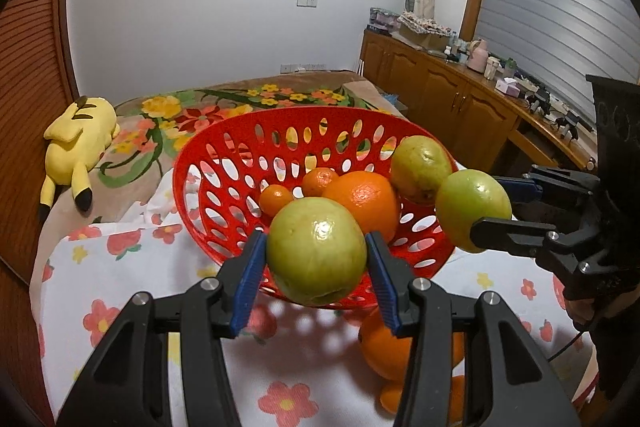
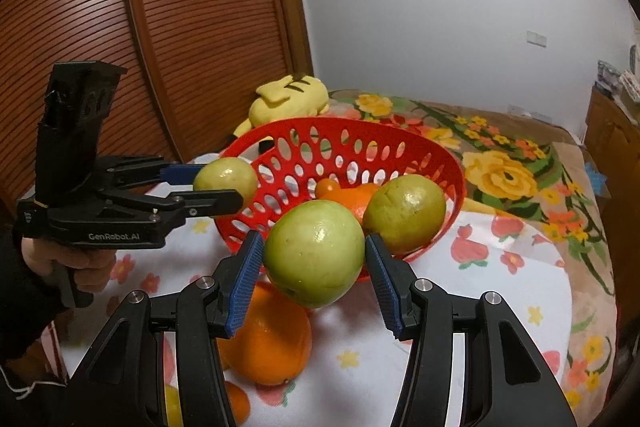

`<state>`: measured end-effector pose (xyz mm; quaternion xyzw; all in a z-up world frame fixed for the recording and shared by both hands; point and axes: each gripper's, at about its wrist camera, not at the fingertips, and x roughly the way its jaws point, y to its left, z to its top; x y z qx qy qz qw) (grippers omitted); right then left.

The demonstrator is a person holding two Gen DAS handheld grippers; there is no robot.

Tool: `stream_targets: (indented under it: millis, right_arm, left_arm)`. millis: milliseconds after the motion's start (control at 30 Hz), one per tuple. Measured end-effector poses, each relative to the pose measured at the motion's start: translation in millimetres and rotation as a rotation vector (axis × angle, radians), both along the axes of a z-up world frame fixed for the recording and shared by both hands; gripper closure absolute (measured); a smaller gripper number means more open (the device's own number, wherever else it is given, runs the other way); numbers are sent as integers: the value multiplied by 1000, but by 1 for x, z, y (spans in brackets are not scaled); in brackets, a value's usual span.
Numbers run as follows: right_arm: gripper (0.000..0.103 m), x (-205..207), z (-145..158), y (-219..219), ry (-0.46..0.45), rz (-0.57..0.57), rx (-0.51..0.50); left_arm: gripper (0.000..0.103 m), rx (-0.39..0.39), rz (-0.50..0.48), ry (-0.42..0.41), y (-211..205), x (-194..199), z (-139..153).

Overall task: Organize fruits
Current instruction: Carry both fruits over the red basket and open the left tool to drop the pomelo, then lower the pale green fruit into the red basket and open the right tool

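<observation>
both tongs are loaded. the left tongs (image 1: 316, 259) are clamped on a green guava (image 1: 316, 251), blue pads pressed against its two sides, and the right tongs (image 2: 314, 259) are clamped the same way on a second green guava (image 2: 314, 253). each is held up in the air just at the near rim of the red basket (image 1: 208, 163), which sits tilted on the flowered cloth spread over the bed.

inside the basket lie a big orange (image 1: 362, 201), two small tangerines and another green guava (image 1: 420, 167) leaning on the far-side rim. so this looks like the carrying step, with the drop into the basket next: each guava needs to clear the rim, come down over a free spot beside the orange, and only then be let go, or it may roll out of the tilted bowl.

another orange (image 2: 266, 343) waits on the cloth at the near edge of the bed, half hidden behind the tongs. more orange fruit below it is cut off, and i can't count it.
</observation>
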<state>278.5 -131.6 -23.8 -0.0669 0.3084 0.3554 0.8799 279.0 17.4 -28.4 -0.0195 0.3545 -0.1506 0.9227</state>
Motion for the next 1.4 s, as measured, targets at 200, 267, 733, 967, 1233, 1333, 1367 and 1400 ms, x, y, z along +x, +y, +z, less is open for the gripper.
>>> stream_targets:
  millis: [200,267,733,967,1233,1333,1367,1400]
  right_arm:
    - [50,8,-6,5,13,13,-11]
    - [50,9,-6,5,16,15,-11]
    - [49,10,-7,9,15,5,-31]
    - [49,7,-5,18,13,15,-49]
    - [49,9,-5,41,13,42,-84]
    - [49,12,-6,50,18,48,-95]
    - [49,13,-7,54,21,50,-100]
    - [49,13,-7,56,22,51,-104]
  left_arm:
    - [54,13,4,18,-3,6,-8]
    - [54,14,4,15,-4,7,-8]
    - [51,4,20,-26,13,2,1]
    - [47,3,47,-52,29,-5,6]
    - [43,0,86,-73,52,-13,5]
    - [42,1,97,-70,59,-14,0]
    - [42,1,100,-69,61,-14,-1]
    - [42,1,104,-66,63,-14,-4]
